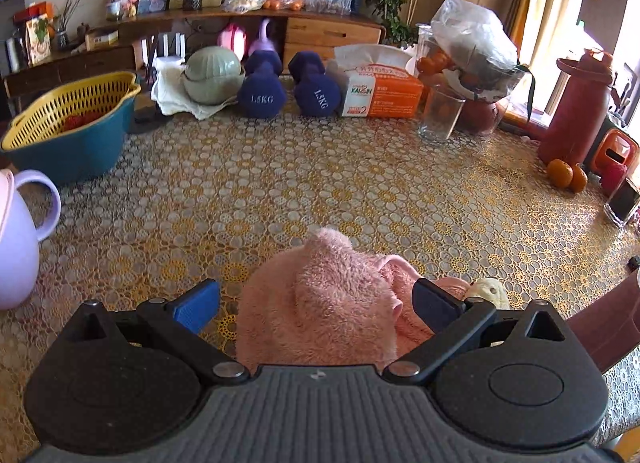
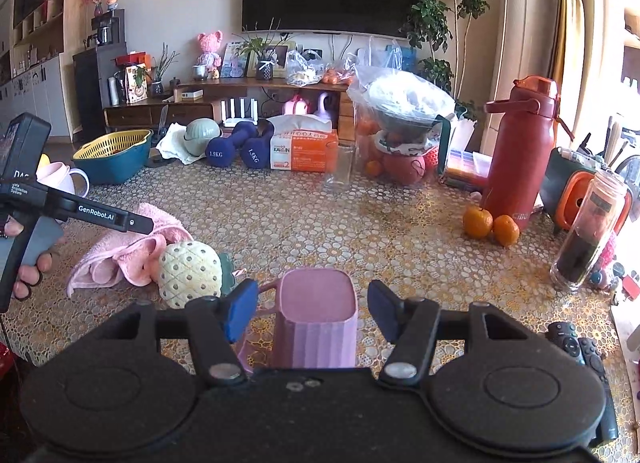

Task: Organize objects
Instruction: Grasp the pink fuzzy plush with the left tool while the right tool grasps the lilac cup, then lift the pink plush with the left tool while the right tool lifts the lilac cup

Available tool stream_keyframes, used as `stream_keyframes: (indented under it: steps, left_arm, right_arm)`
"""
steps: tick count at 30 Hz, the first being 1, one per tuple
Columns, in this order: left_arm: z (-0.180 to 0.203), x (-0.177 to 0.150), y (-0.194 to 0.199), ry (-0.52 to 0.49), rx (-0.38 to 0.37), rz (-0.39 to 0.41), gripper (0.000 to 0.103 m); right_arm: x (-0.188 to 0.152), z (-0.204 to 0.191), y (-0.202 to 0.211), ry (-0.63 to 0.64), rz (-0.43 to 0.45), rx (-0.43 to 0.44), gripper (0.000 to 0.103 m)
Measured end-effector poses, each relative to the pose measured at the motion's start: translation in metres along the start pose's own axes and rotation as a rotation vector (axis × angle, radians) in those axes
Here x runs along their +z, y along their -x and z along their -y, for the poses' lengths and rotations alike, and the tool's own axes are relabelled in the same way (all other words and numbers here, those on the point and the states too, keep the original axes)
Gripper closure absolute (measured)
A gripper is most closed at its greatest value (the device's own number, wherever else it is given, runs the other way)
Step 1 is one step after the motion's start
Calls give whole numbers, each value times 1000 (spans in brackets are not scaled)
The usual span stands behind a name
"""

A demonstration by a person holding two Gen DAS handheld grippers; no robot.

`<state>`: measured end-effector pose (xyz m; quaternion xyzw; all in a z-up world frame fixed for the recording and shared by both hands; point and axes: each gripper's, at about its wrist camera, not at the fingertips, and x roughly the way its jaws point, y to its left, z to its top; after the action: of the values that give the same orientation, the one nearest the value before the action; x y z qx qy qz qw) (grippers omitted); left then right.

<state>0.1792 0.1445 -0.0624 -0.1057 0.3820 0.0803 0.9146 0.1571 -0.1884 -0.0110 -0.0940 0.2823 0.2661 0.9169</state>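
Note:
A pink fluffy towel (image 1: 320,299) lies bunched on the patterned table between the wide-open fingers of my left gripper (image 1: 316,297), which is not closed on it. The towel also shows in the right wrist view (image 2: 128,247), under the left gripper's finger (image 2: 120,221). A cream pineapple-shaped toy (image 2: 190,273) lies against the towel; its edge shows in the left view (image 1: 490,291). A pink square cup (image 2: 316,323) with a handle sits upside down between the open fingers of my right gripper (image 2: 312,309), untouched.
Along the table's back stand a yellow colander in a blue basin (image 1: 68,123), a green bowl (image 1: 212,77), two blue dumbbells (image 1: 288,87), a tissue box (image 1: 380,89) and a glass (image 1: 440,113). A red flask (image 2: 516,151), two oranges (image 2: 490,225), a bottle (image 2: 588,235) and remotes (image 2: 580,347) stand right. A lilac pitcher (image 1: 20,239) stands left.

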Motion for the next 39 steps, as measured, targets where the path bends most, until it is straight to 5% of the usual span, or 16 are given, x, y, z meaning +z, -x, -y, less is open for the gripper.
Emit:
stream_keyframes:
  steps: [3,5,11,13,19,31,37,39]
  left_arm:
    - [-5,-4,-11,15,-8,-27,2]
    - [-6,-5,-15,26,-25,-38,12]
    - [-4,-5,-14,35,-62,-21,47]
    - [-4,-3,-10,38,-67,-8,69]
    - [7,5,18,-7,-81,54,79]
    - [108,26,100,-264,-407,180,90]
    - [120,20,101,-350,-333,182,88]
    - [113,13,94,-355,-263,162,77]
  right_arm:
    - [1,5,-12,-15,-40,12,42]
    - [0,6,-18,-23,-57,22,42]
    - [3,7,-29,-43,-80,36,40]
    - [4,8,-30,-46,-86,36,40]
    - [5,7,-28,-35,-91,29,41]
    - [-1,3,-19,30,-56,35,40]
    - [-3,6,-15,26,-38,38,40]
    - [-3,6,-14,43,-32,47,40]
